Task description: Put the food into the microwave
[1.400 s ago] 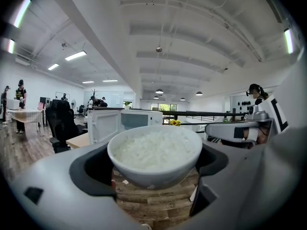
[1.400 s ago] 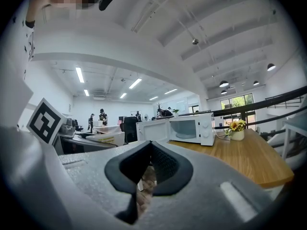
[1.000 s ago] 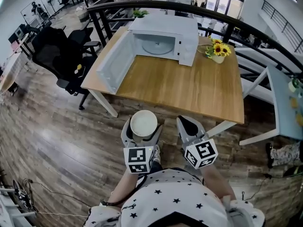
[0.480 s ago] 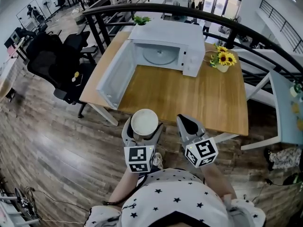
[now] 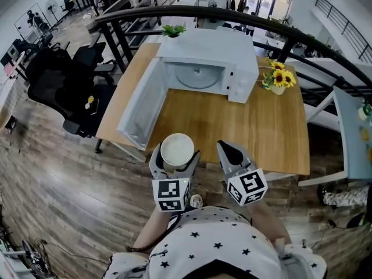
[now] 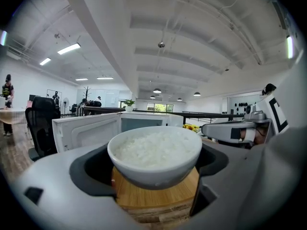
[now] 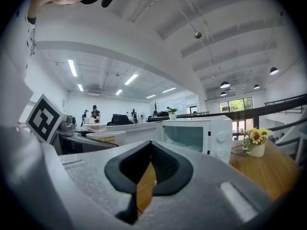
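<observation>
Head view, with the microwave (image 5: 206, 60) as the mark: well to its left, a black office chair (image 5: 64, 80) on the wood floor. At the microwave's left side, its door (image 5: 139, 106) wide open over the counter (image 5: 250, 127), with the glass turntable (image 5: 196, 74) in plain sight inside the cavity. Short of the microwave, at the counter's near edge and roughly in line with the open cavity, the left claw (image 5: 174, 156) closed round a white bowl (image 5: 176, 150), held level. In the left gripper view, both jaws pressed against the bowl's sides, white rice (image 6: 156, 147) filling it to just under the rim, and the microwave's open door and cavity beyond. Just right of that, also short of the microwave at the counter's near edge, the right claw (image 5: 231, 153), apart from the bowl. In the right gripper view, jaws together down to a thin slit, gripping nothing, only counter wood showing through the slit. Right of the microwave, close beside it on the counter, a small pot of sunflowers (image 5: 278, 79).
</observation>
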`<state>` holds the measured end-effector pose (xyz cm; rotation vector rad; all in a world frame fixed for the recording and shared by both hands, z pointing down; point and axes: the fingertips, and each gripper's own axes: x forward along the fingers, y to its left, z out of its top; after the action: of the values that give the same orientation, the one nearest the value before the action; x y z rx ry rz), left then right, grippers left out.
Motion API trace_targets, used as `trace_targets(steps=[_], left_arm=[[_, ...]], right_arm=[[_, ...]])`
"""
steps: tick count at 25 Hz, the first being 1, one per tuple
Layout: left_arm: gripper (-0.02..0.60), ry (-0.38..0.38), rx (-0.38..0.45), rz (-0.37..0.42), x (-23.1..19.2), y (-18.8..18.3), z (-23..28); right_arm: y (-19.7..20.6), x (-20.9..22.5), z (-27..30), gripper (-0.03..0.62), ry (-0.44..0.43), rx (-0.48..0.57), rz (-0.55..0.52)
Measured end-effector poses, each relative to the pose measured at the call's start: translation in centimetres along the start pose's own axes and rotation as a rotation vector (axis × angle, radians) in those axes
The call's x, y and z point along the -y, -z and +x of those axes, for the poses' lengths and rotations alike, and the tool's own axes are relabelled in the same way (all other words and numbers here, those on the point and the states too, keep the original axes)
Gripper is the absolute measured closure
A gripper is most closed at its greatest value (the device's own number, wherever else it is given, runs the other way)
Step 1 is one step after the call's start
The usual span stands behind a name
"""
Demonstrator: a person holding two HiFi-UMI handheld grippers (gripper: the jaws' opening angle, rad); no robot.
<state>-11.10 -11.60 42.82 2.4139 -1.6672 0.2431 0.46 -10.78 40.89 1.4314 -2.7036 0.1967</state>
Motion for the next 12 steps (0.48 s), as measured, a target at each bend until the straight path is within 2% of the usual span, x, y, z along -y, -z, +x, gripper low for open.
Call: trace_targets(steps=[12], left_arm=[[0.095, 0.037, -0.003, -0.004, -2.6, -0.5, 4.5]], right_arm=[[0.0, 1.7, 4.4, 0.589, 0.032, -0.01, -0.006]])
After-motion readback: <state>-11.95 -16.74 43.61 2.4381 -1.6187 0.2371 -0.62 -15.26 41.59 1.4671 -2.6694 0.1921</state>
